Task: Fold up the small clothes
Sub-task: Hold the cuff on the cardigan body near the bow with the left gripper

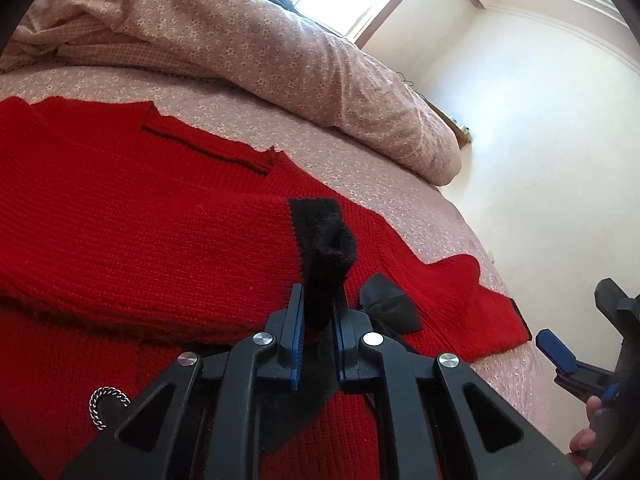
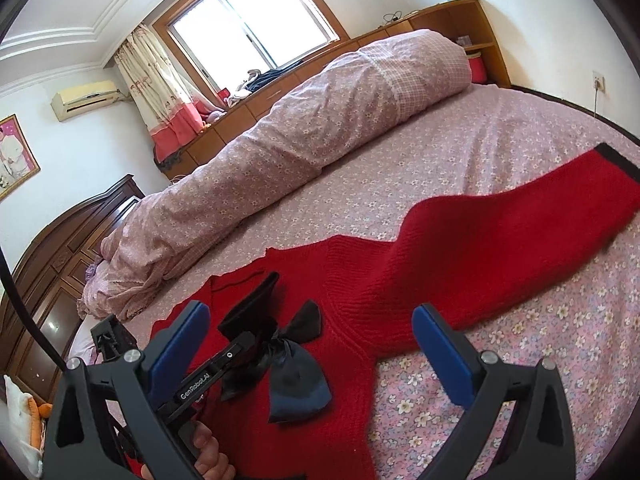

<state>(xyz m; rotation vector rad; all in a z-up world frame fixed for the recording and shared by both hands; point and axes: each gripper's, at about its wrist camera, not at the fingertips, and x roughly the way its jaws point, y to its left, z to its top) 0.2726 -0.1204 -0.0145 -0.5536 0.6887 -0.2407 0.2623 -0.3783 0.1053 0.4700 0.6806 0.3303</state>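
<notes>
Left hand-held gripper (image 1: 319,312) clamped on black cuff (image 1: 324,236), sleeve folded over red sweater (image 1: 140,216) spread flat on bed (image 2: 460,148). Right hand-held gripper (image 2: 320,356) gaping wide, holding nothing, hovering above bow (image 2: 294,376). Other sleeve (image 2: 520,232) stretched away up-right, long axis diagonal, nearer right side.

Daylight floods in from the window (image 2: 256,20), blown out to pure white in both views. Walls and ceiling read bright; the red sweater (image 1: 140,232) is saturated, knit texture sharp at centre. Soft shadow falls under the rolled quilt (image 2: 288,128). Heavy fisheye bending, dark vignette at the corners. The far sleeve (image 2: 540,224) smears slightly near the right edge. The nearest gripper parts look a bit soft.
</notes>
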